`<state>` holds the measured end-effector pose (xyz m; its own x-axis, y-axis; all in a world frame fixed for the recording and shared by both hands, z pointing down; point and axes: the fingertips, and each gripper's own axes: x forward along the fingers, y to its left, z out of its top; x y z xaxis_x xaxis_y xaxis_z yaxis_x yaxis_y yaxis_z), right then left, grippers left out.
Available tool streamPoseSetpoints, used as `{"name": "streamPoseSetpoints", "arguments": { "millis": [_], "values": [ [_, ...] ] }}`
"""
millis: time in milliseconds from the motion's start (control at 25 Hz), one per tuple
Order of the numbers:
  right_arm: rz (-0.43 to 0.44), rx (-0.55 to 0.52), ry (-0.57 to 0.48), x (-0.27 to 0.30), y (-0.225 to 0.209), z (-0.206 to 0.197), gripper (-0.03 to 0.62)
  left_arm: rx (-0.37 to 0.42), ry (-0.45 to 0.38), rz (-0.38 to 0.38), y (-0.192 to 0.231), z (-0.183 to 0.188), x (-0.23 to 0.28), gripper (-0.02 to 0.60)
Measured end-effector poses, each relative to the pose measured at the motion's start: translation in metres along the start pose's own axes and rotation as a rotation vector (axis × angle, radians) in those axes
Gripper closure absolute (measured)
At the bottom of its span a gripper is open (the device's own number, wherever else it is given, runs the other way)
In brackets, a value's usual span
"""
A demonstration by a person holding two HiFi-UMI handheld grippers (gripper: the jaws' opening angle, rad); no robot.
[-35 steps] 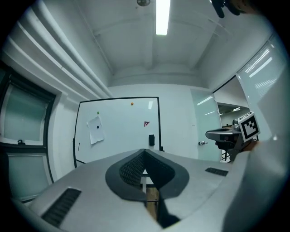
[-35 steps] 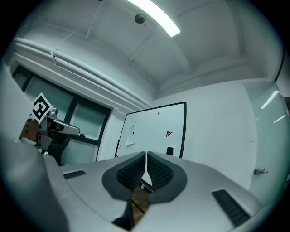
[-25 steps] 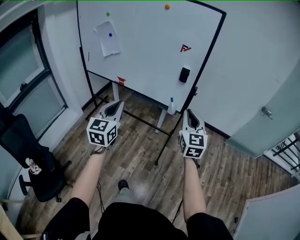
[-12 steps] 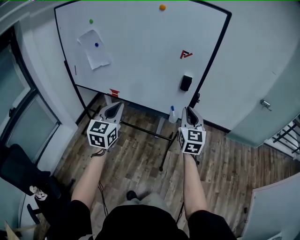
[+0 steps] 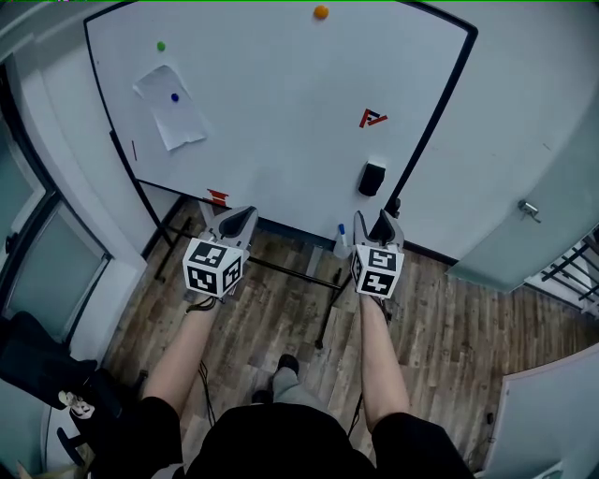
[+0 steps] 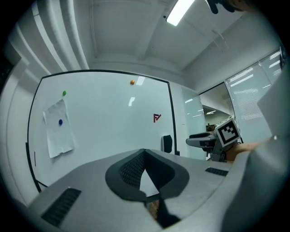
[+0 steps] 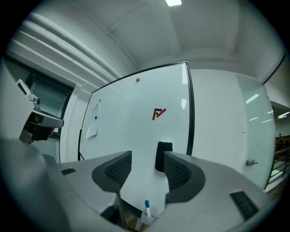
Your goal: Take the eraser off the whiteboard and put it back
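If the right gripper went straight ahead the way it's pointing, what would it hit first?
Probably the eraser on the whiteboard: it lines up between the right gripper's opening jaws, with nothing nearer in view. Depth is unclear.

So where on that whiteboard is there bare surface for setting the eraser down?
The widest bare stretch of the whiteboard lies between the paper sheet and the red logo, below the orange magnet. The right side is crowded: the logo sits just above the eraser.

open air before the eraser; marker holder below, board frame beside.
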<state>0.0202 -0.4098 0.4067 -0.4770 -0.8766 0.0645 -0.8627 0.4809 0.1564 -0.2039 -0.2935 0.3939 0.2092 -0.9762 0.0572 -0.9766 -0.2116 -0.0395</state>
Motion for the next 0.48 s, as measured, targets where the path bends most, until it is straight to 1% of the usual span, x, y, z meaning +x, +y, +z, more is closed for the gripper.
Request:
{"name": "streamPoseSetpoints", "arguments": {
  "millis": [120,280,360,480],
  "values": [
    [-0.042,0.011,0.007,0.027,-0.011,0.0,0.355,0.013,0.003,-0.021,0.007,0.001,0.024,0.564],
    [-0.084,0.025,0.033,0.064,-0.022,-0.006,0.334,0.03,0.007,-0.043,0.02,0.004,0.054,0.563],
    [-0.119,0.03,0.042,0.08,-0.03,-0.012,0.326,0.038,0.011,-0.051,0.026,0.004,0.068,0.565],
    [-0.167,0.066,0.065,0.1,-0.041,-0.019,0.321,0.037,0.014,-0.054,0.036,0.004,0.083,0.563]
  ]
}}
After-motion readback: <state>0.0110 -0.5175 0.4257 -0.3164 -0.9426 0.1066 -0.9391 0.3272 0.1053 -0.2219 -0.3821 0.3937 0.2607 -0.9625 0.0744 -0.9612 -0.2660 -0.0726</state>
